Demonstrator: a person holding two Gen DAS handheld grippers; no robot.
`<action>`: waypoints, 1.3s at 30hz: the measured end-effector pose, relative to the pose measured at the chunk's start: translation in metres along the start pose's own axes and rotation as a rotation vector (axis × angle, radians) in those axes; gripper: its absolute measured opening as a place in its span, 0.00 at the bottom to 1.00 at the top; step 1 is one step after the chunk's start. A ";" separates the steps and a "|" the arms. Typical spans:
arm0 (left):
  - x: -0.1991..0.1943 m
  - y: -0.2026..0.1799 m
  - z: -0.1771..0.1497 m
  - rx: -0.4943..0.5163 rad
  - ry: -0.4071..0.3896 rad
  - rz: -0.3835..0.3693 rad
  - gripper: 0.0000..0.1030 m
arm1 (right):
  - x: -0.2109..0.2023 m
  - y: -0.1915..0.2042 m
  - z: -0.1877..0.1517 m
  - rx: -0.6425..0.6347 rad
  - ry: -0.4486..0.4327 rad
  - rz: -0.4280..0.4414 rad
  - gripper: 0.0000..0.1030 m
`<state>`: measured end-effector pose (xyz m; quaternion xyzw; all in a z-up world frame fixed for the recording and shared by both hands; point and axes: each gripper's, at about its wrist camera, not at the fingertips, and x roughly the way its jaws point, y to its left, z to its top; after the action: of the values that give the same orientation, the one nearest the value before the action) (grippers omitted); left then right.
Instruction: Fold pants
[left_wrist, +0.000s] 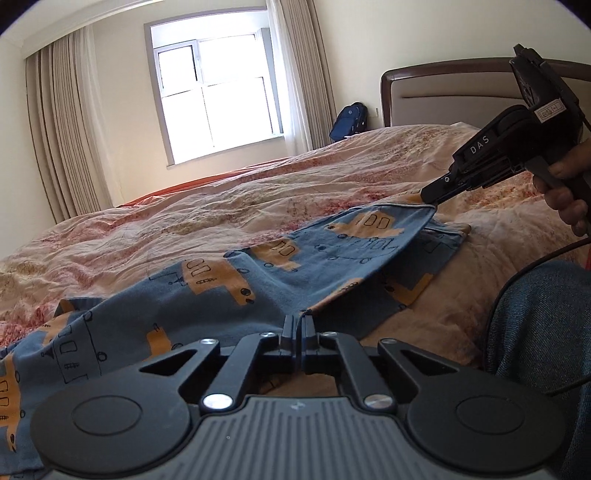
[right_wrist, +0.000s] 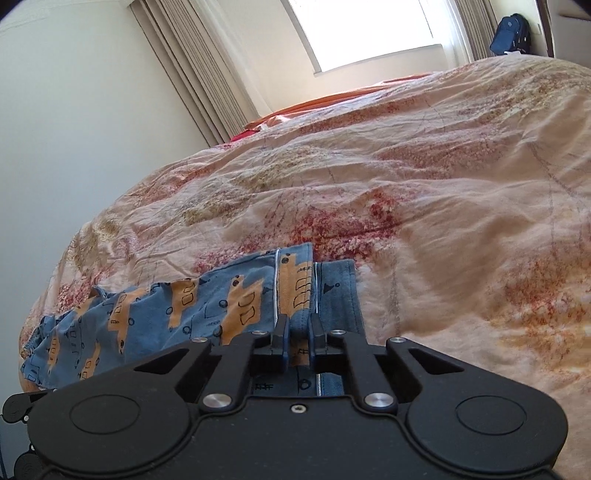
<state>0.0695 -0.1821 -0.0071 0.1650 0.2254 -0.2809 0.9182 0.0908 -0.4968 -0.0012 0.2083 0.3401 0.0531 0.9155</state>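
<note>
So you've got the blue truck-print pants (left_wrist: 258, 280) spread on the bed's floral quilt (left_wrist: 221, 206). Your left tongs (left_wrist: 298, 325) are clamped tight on one fabric edge, and your right tongs (right_wrist: 298, 328) are pinching the hem at the other end, lifting it slightly.

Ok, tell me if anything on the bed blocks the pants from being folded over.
Nothing visible does. Both the left gripper and the right gripper already pinch the blue pants directly, and the bedspread beyond them is bare fabric, only wrinkled. The backpack sits off the bed by the wall.
</note>
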 end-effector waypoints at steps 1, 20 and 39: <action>-0.001 0.000 0.001 -0.001 -0.003 -0.008 0.00 | -0.007 0.000 -0.001 -0.003 -0.015 -0.003 0.09; -0.005 0.024 -0.008 -0.281 -0.025 -0.150 0.60 | -0.014 -0.022 -0.023 0.017 -0.016 -0.045 0.50; -0.064 0.104 -0.036 -0.496 -0.086 0.207 0.84 | 0.010 -0.031 -0.010 0.146 -0.024 0.058 0.12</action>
<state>0.0724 -0.0566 0.0132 -0.0548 0.2300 -0.1287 0.9631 0.0910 -0.5189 -0.0268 0.2851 0.3259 0.0521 0.8999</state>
